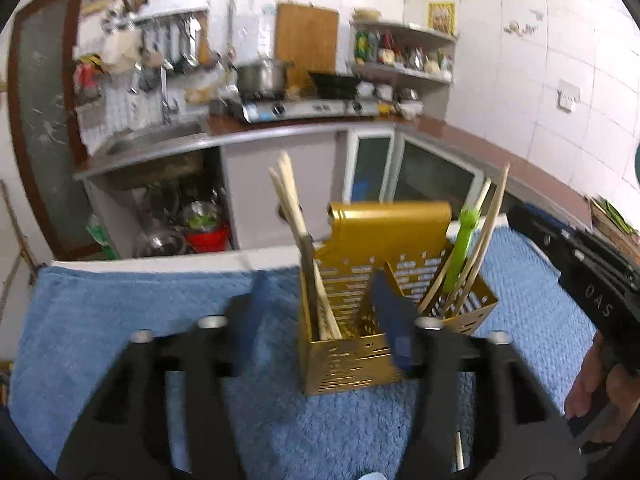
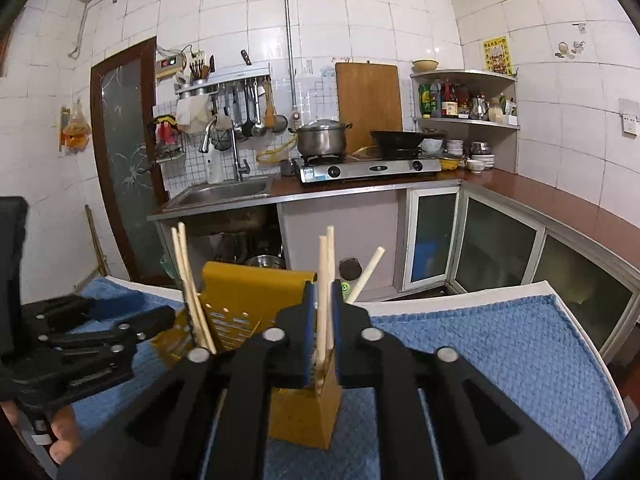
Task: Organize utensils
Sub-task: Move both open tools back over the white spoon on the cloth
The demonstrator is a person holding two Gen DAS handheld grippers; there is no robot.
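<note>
A gold metal utensil holder with perforated walls and several compartments (image 1: 352,356) stood on a blue textured towel (image 1: 120,320) that covered the near table. In its left compartment stood a pair of pale wooden chopsticks (image 1: 290,208) together with a darker handle, and in the right compartment more pale sticks leaned beside a bright green plastic utensil (image 1: 460,248). The left black two-finger gripper (image 1: 320,320) hovered just before the holder with its fingers apart, and the sticks in the left compartment stood between them without being pressed. The right black gripper (image 2: 322,320) was at the right compartment; two chopsticks (image 2: 325,280) rose between its blue-padded fingers, which stood a little apart, and I could not tell whether the pads touched the sticks. Far behind were a steel sink (image 2: 224,192), a gas stove with a lidded steel pot (image 2: 322,136) and a white tiled wall.
</note>
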